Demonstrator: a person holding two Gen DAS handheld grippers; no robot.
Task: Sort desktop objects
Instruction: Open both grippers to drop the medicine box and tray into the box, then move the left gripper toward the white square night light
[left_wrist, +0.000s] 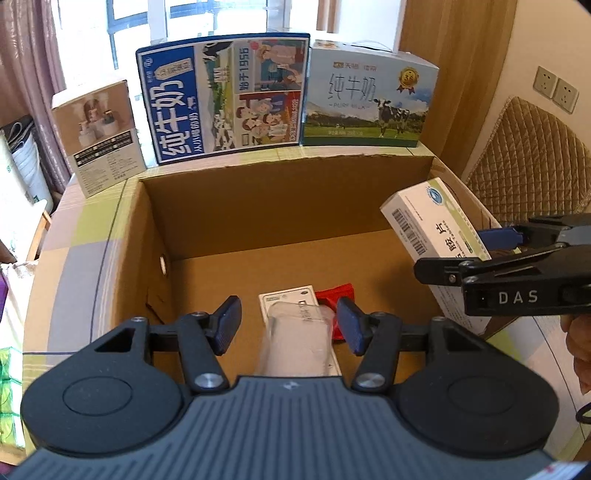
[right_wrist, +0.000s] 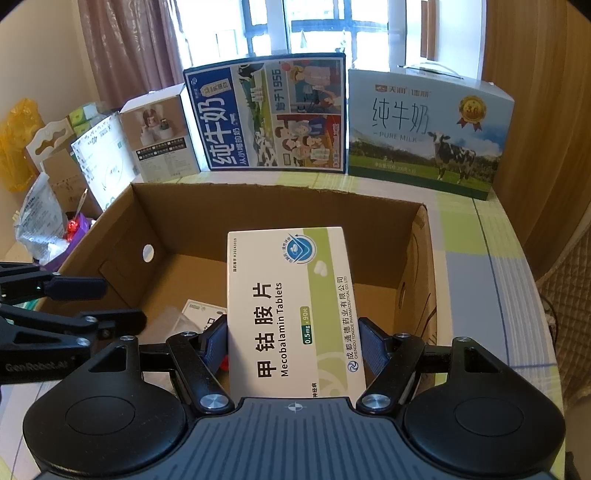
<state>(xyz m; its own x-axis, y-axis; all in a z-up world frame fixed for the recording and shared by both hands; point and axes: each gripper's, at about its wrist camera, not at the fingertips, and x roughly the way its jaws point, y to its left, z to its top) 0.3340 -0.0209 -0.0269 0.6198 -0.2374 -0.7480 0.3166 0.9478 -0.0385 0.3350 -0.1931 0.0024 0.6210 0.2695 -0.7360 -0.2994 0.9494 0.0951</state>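
Observation:
An open cardboard box stands on the checked tablecloth. On its floor lie a flat white packet, a clear plastic piece and a red item. My left gripper hangs open over these, holding nothing. My right gripper is shut on a white-and-green Mecobalamin tablets box, held tilted above the right side of the cardboard box.
Behind the cardboard box stand a blue milk carton, a pale pure-milk carton and a brown product box. A quilted chair is on the right. Bags and packets crowd the left.

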